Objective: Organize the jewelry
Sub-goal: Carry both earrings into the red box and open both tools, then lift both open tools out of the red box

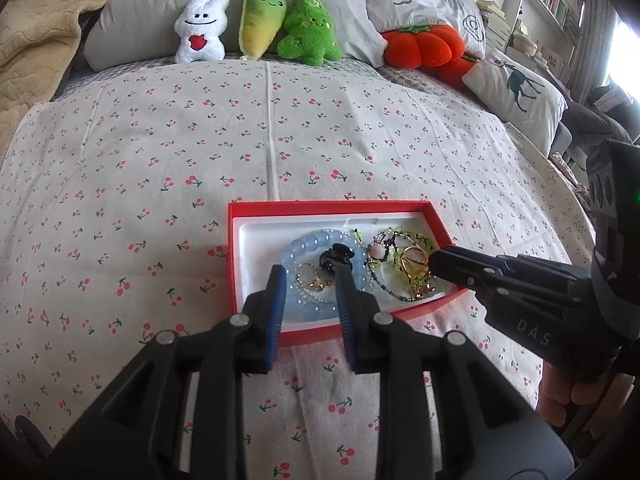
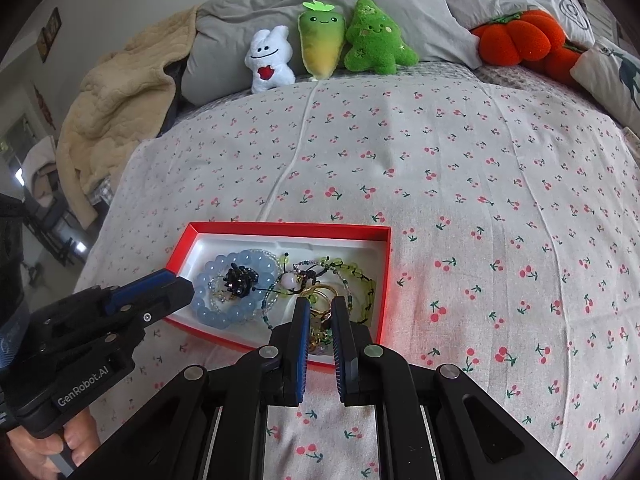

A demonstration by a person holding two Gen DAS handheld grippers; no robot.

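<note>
A red box (image 1: 256,210) (image 2: 386,280) with a white lining lies on the bed and holds the jewelry. In it are a blue bead bracelet (image 1: 308,242) (image 2: 240,262), a black hair clip (image 1: 334,259) (image 2: 240,278), a green bead string (image 1: 412,238) (image 2: 360,272) and gold rings (image 1: 414,262) (image 2: 320,292). My left gripper (image 1: 310,274) (image 2: 184,290) is open over the bracelet, fingertips inside the box. My right gripper (image 2: 320,304) (image 1: 434,262) is slightly open over the gold rings and grips nothing.
The bed has a cherry-print sheet (image 1: 160,160). Three plush toys (image 1: 260,24), an orange pumpkin cushion (image 1: 424,44) and pillows (image 1: 516,84) line the far edge. A beige blanket (image 2: 116,108) lies at the far left.
</note>
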